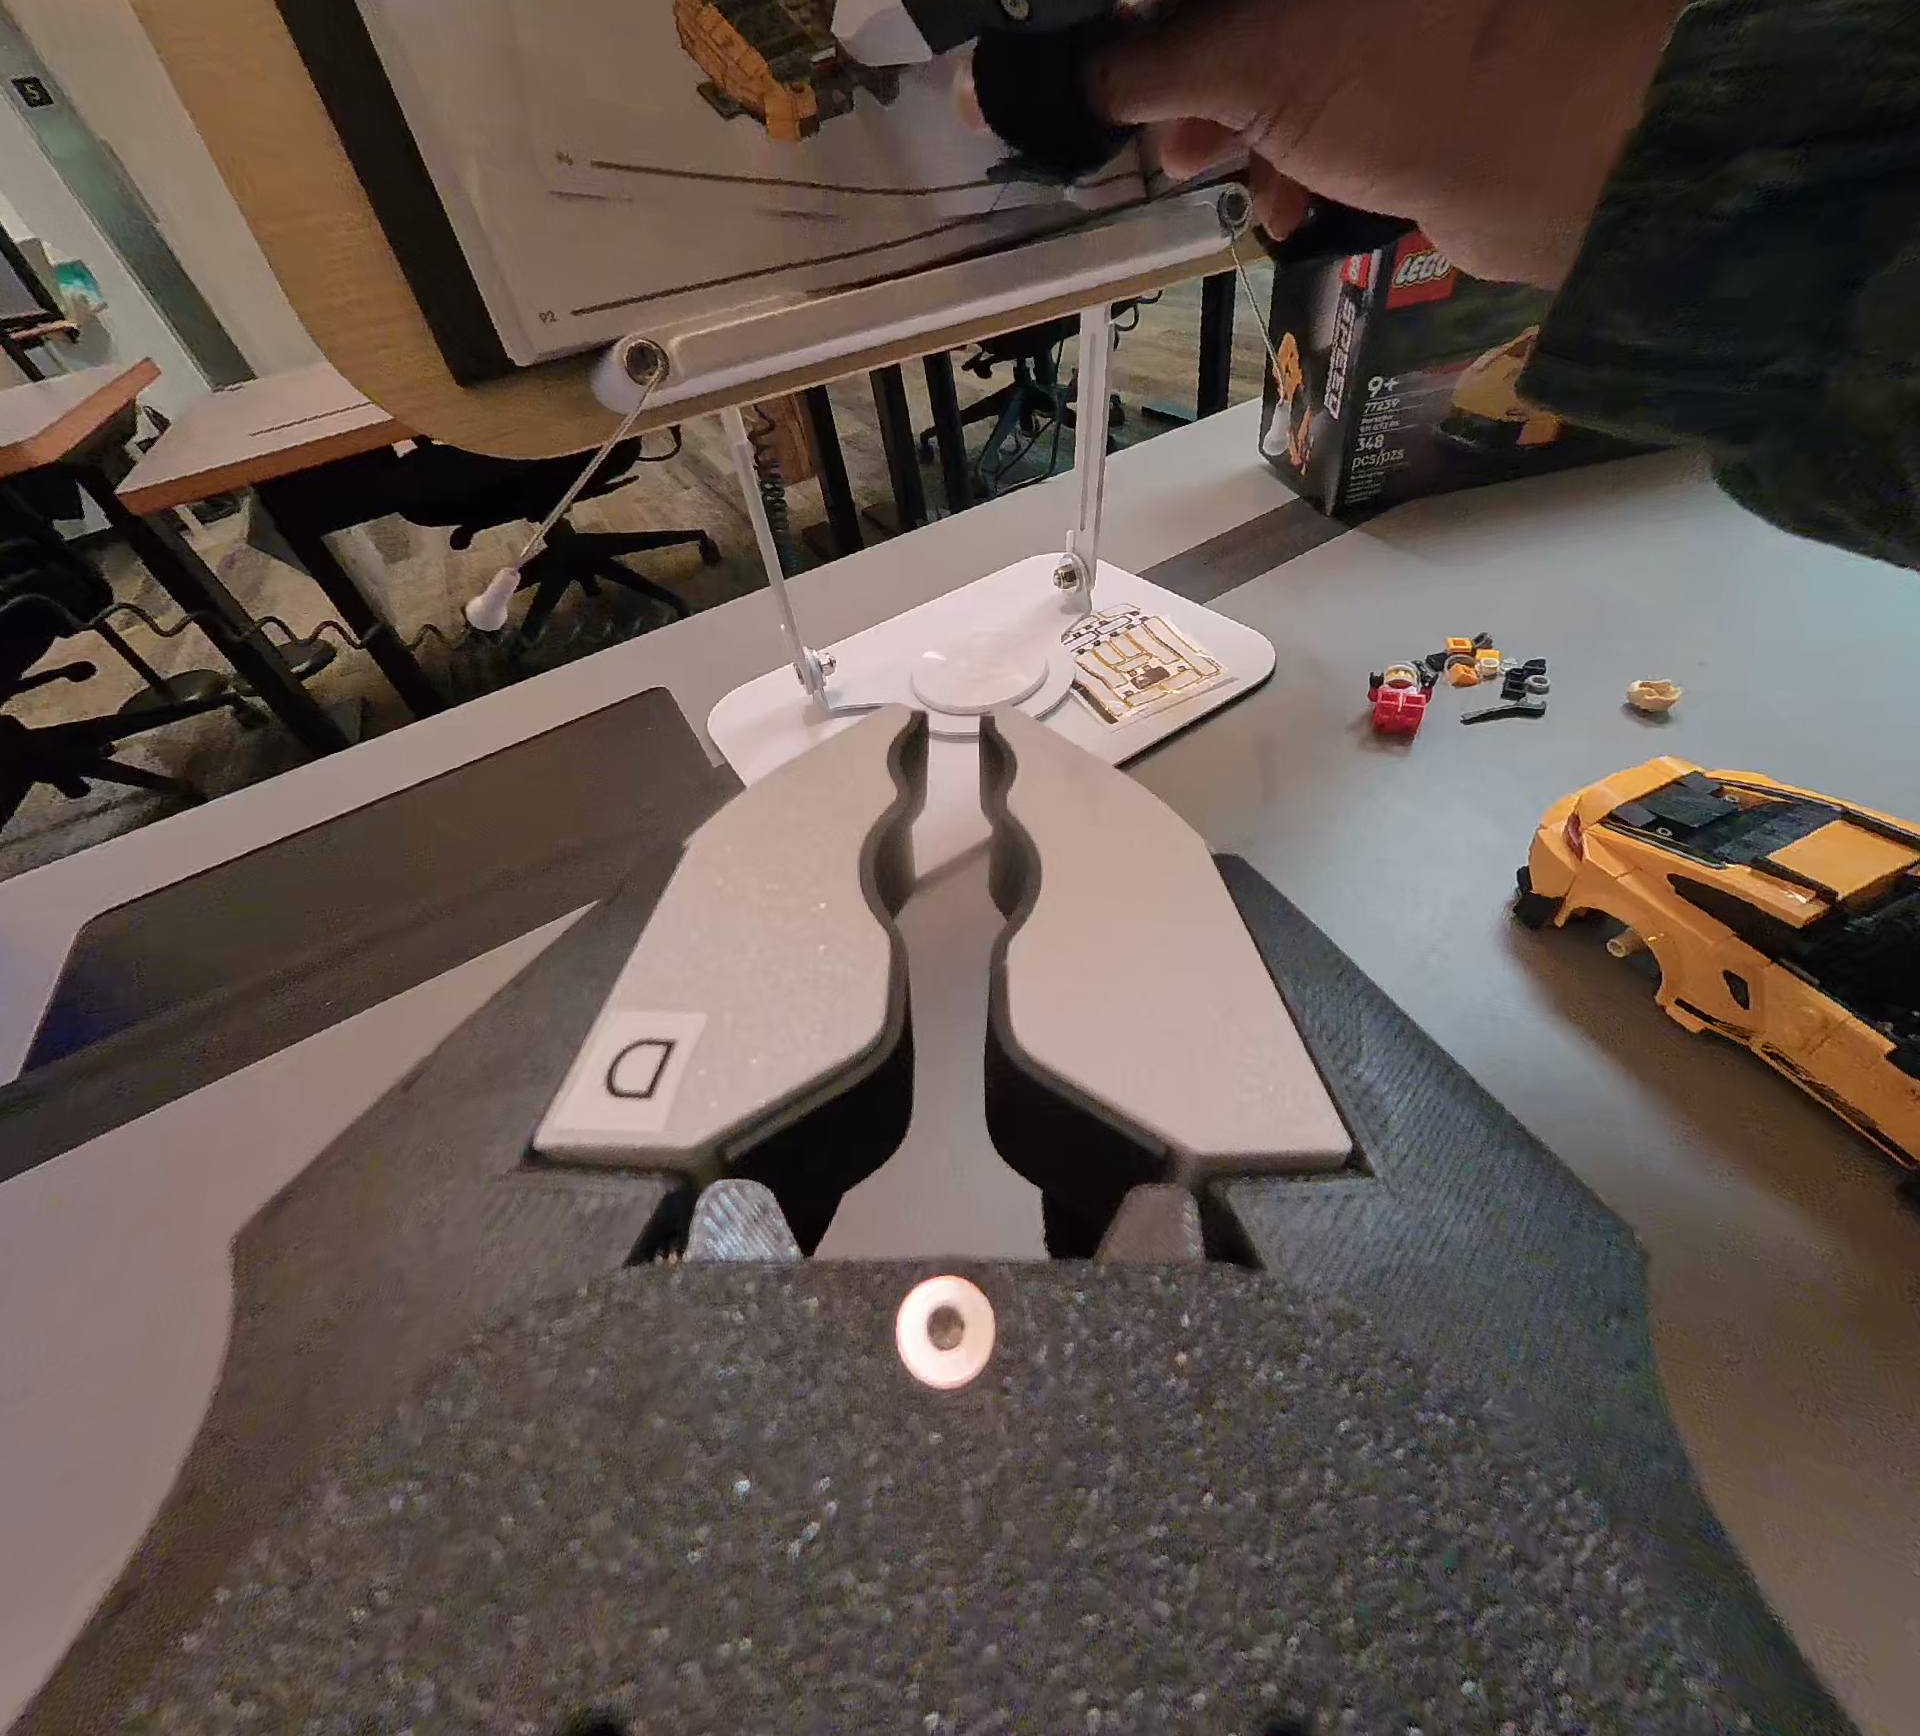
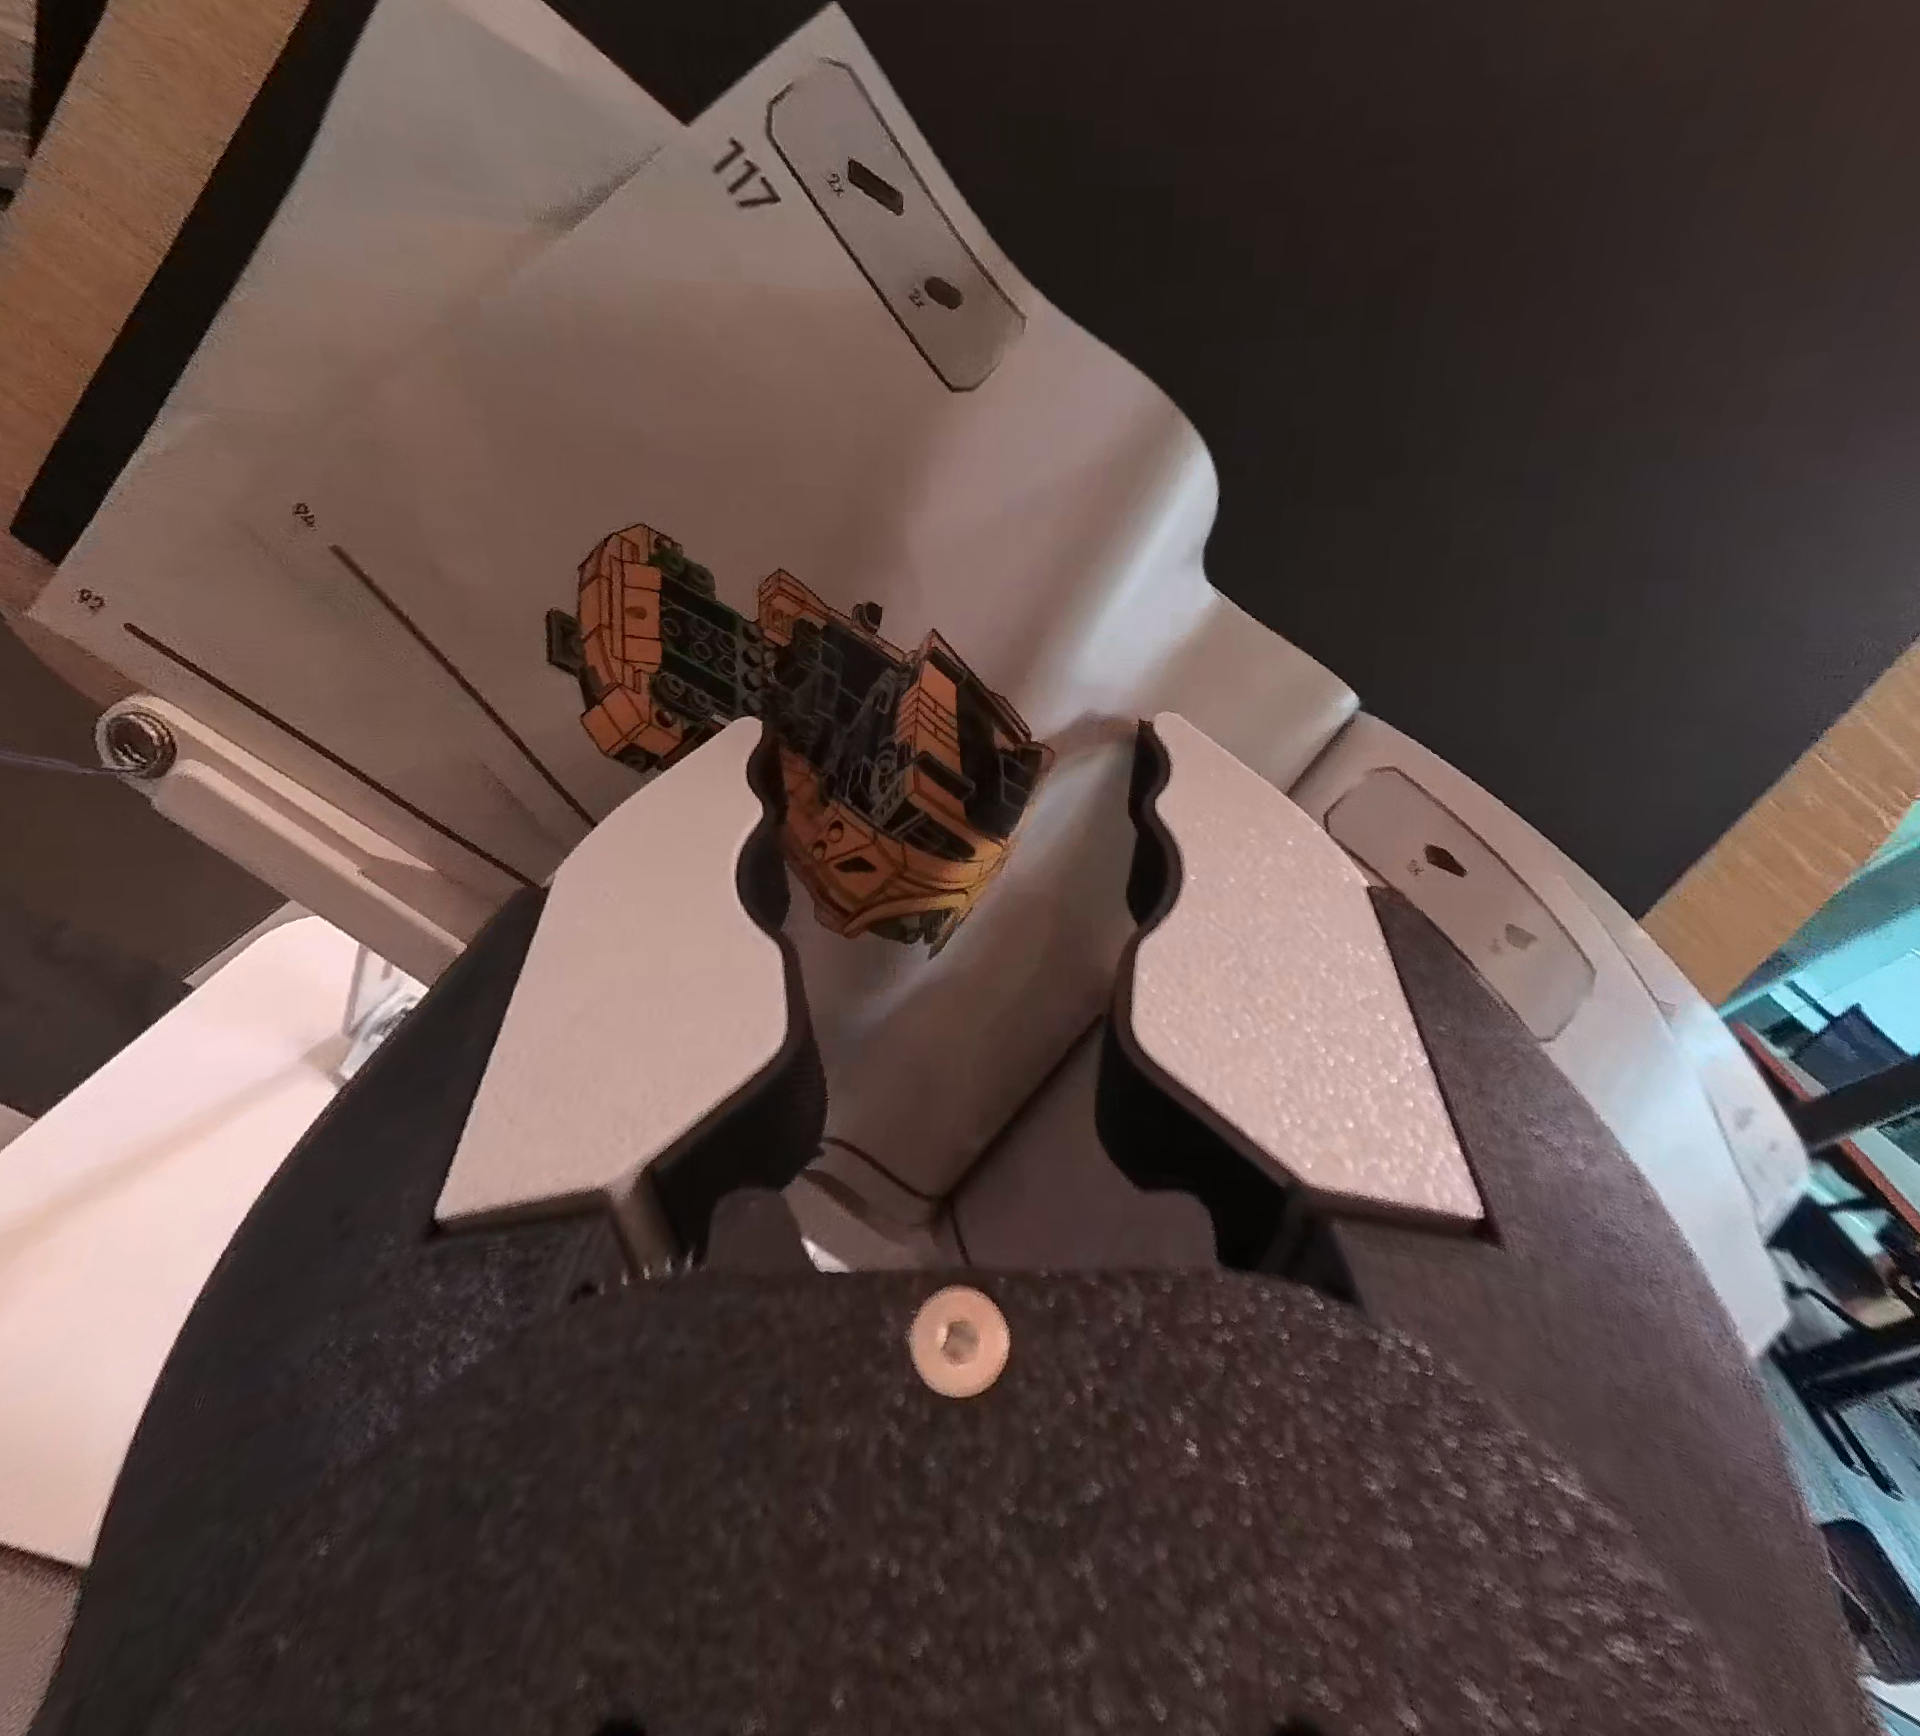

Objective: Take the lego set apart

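Yellow and black, the lego car [image 1: 1745, 928] sits on the grey bench [image 1: 1351, 855] at about three o'clock in the left wrist view, well apart from both tools. At about two o'clock, beyond the car, lies a small scatter of loose pieces [image 1: 1455, 678]: a red block, some orange and black bits, and a tan piece a little farther right. The set's box [image 1: 1392, 377] stands behind them near the bench's far edge.

The left tool [image 1: 951, 730] hovers over the bench with its two grey fingers nearly together, a narrow gap between the tips and nothing in it. Straight ahead at twelve o'clock stands a white book stand [image 1: 997, 678], its base just beyond the fingertips.

The stand carries an open instruction booklet [image 2: 727, 439] with printed drawings of the car. The right tool [image 2: 951, 741] is raised in front of the booklet, fingers spread wide and empty, a curled page showing between them. In the left wrist view the person's hand [image 1: 1403, 55], in a dark green sleeve, grips that tool at one o'clock.
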{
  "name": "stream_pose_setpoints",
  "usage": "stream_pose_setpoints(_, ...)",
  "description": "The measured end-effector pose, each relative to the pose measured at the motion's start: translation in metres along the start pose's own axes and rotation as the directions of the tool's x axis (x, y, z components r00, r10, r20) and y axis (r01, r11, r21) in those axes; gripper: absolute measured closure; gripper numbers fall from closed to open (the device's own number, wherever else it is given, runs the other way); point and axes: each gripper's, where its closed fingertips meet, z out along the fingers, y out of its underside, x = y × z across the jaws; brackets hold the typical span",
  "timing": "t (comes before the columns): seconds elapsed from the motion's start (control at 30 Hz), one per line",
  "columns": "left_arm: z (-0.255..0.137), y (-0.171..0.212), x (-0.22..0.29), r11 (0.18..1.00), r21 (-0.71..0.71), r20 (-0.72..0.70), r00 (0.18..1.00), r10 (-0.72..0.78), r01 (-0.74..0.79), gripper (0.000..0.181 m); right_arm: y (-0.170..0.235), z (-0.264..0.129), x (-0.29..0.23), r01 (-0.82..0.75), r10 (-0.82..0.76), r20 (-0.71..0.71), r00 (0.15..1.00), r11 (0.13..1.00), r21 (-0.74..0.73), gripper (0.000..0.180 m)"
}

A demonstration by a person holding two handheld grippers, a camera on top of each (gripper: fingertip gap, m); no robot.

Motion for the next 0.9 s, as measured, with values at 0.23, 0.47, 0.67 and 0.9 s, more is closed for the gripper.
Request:
stream_pose_setpoints(0.23, 0.002, 0.003, 0.0, 1.0, -0.012, 0.0, 1.0, 0.002, -0.002, 0.172, 0.0, -0.002, 0.001, -0.005, 0.004, 0.013, 1.0, 1.0, 0.005, 0.118)
stream_pose_setpoints(0.47, 0.002, 0.004, 0.002, 1.0, -0.016, -0.007, 1.0, -0.001, 0.001, 0.172, -0.001, -0.002, 0.0, -0.015, 0.014, 0.025, 1.0, 1.0, 0.016, 0.114)
stream_pose_setpoints(0.67, 0.002, 0.006, 0.003, 1.0, -0.022, -0.016, 1.0, -0.001, 0.0, 0.172, -0.022, -0.027, -0.001, -0.07, 0.053, 0.121, 0.991, 0.987, 0.144, 0.092)
stream_pose_setpoints(0.9, 0.002, 0.005, 0.008, 1.0, -0.024, -0.03, 1.0, 0.004, -0.005, 0.172, -0.01, -0.124, 0.007, -0.183, 0.085, 0.38, 0.921, 0.956, 0.231, 0.118)
